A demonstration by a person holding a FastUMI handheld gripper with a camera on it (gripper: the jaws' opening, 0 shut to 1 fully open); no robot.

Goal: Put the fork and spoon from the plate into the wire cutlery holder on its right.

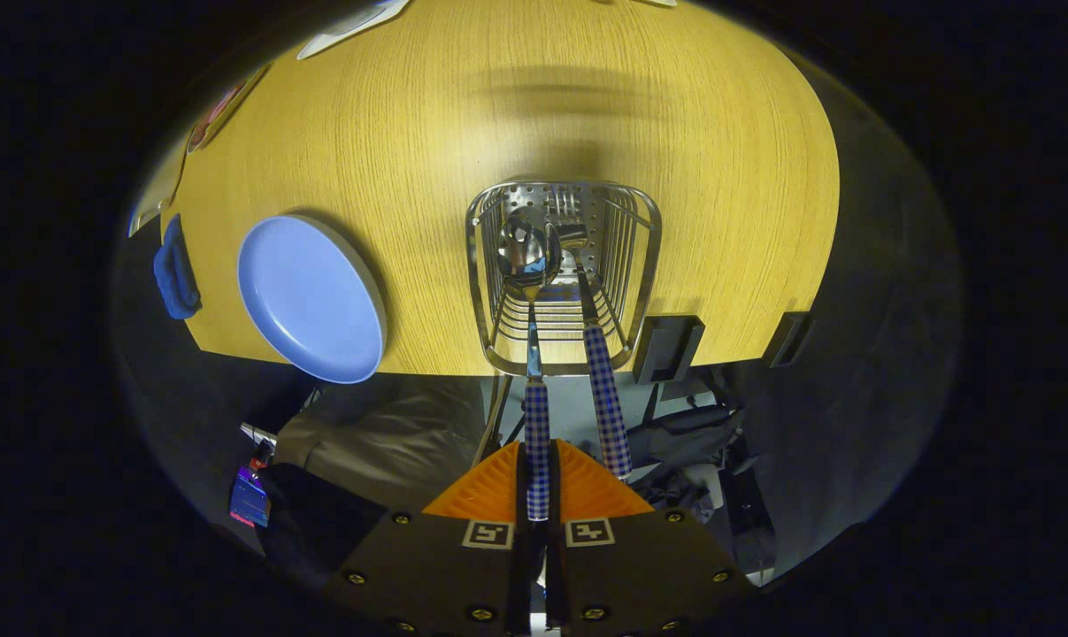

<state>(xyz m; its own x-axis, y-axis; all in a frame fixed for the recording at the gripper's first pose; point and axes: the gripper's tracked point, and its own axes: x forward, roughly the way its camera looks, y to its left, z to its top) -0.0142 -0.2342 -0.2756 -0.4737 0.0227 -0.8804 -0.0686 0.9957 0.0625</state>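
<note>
I look straight down on a wire cutlery holder (564,274) standing near the front edge of the wooden table (498,115). My gripper (538,482) is shut on the checked handle of a spoon (534,257), whose bowl hangs inside the holder. Beside it a second checked-handle utensil (603,389), apparently the fork, leans in the holder with its handle sticking up past my right finger. The blue plate (311,296) lies to the left of the holder with nothing on it.
A blue cloth (175,270) lies at the table's left edge beyond the plate. Papers (352,22) lie at the far side. Two dark brackets (668,347) hang off the front edge, with bags and clutter on the floor below.
</note>
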